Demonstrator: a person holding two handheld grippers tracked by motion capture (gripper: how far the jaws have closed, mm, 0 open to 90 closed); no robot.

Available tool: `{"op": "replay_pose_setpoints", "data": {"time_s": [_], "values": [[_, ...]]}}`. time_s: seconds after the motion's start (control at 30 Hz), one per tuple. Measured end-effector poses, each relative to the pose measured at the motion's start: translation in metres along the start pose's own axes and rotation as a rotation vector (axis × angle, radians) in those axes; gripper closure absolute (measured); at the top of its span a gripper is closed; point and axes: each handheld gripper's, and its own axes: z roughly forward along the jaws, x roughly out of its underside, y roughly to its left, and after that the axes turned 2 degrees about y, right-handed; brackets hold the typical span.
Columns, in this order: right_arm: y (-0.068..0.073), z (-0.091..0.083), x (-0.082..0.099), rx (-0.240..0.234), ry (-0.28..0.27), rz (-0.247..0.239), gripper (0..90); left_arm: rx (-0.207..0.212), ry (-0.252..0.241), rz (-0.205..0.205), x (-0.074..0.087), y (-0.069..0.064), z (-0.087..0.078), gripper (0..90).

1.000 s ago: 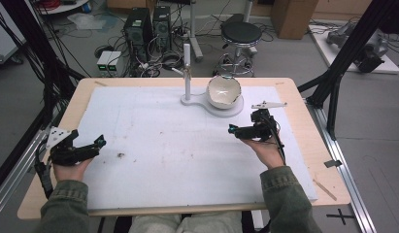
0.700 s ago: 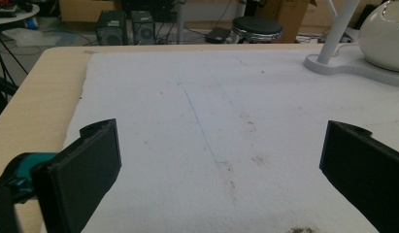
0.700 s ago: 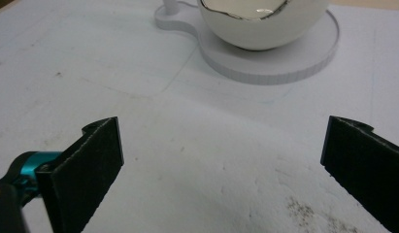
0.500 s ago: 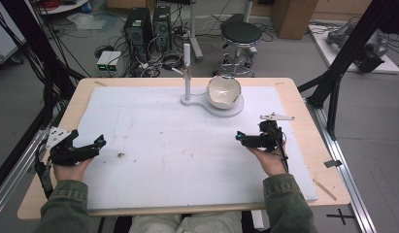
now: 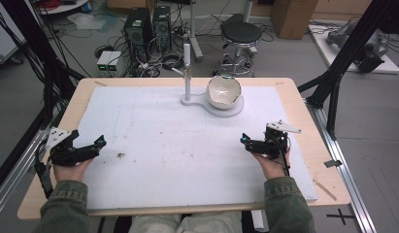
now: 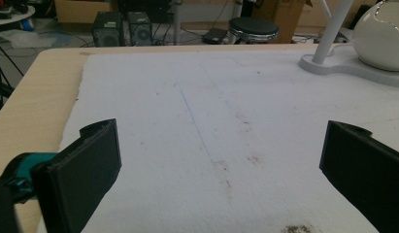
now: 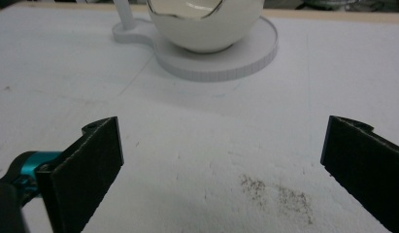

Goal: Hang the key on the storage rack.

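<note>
A white bowl [image 5: 224, 91] with a chipped rim sits on the round base of a white stand [image 5: 188, 99] at the far middle of the table. My left gripper [image 5: 90, 143] rests at the left edge of the white mat [image 5: 177, 145], its jaws open wide with nothing between them [image 6: 219, 160]. My right gripper [image 5: 257, 141] is at the right of the mat, below the bowl, also open and empty [image 7: 221, 155]. It faces the bowl [image 7: 207, 24] and the stand's disc [image 7: 236, 63] from a short way off. The left gripper view has the bowl [image 6: 384, 34] far off at the right.
Brown crumbs [image 5: 121, 155] lie on the mat near the left gripper, and more crumbs [image 7: 274, 191] lie between the right jaws. The stand's upright post [image 5: 187, 68] rises left of the bowl. Bare wooden table edge [image 5: 304, 107] frames the mat. A stool [image 5: 241, 34] stands behind.
My right gripper has drawn back from the bowl toward the person and a little to the right. The left gripper has stayed put.
</note>
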Motion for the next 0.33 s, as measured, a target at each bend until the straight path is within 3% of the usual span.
{"op": "replay_pose_setpoints", "data": {"time_s": [0.1, 0.2, 0.33], "values": [[0.002, -0.006, 0.000, -0.005, -0.076, -0.003, 0.6, -0.002, 0.001, -0.005, 0.000, 0.001, 0.000, 1.7], [0.004, -0.012, 0.000, -0.010, -0.141, -0.037, 0.6, -0.005, -0.003, -0.009, 0.000, 0.002, 0.000, 1.7], [0.006, -0.011, 0.000, -0.023, -0.122, -0.047, 0.6, -0.003, -0.004, -0.009, 0.000, 0.002, 0.000, 1.7]]}}
